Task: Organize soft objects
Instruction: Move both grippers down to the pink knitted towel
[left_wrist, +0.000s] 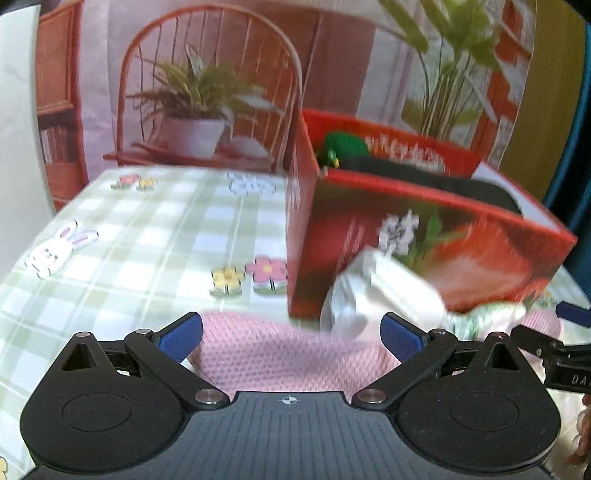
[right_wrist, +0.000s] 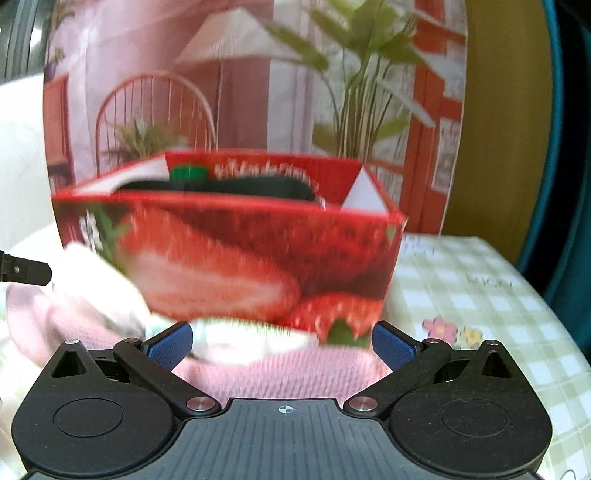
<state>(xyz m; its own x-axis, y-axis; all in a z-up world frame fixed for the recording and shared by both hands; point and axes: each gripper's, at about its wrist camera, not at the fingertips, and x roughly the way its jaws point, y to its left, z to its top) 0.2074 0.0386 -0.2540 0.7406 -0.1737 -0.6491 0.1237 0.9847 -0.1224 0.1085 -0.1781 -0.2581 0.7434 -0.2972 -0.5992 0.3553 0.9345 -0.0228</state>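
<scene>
A pink knitted cloth (left_wrist: 280, 354) lies on the checked tablecloth just in front of my left gripper (left_wrist: 291, 338), which is open above its near edge. A white crumpled soft item (left_wrist: 384, 295) rests on the cloth against the red strawberry box (left_wrist: 461, 254). Inside the box I see a green plush (left_wrist: 343, 147) and a dark fabric (left_wrist: 443, 177). In the right wrist view my right gripper (right_wrist: 282, 345) is open over the same pink cloth (right_wrist: 280, 373), with the white item (right_wrist: 236, 341) between its fingers and the box (right_wrist: 240, 254) straight ahead.
The checked tablecloth (left_wrist: 140, 236) with flower and rabbit prints stretches left of the box. A printed backdrop (left_wrist: 207, 92) of a chair and plants stands behind the table. The tip of the other gripper (left_wrist: 554, 350) shows at the right edge of the left wrist view.
</scene>
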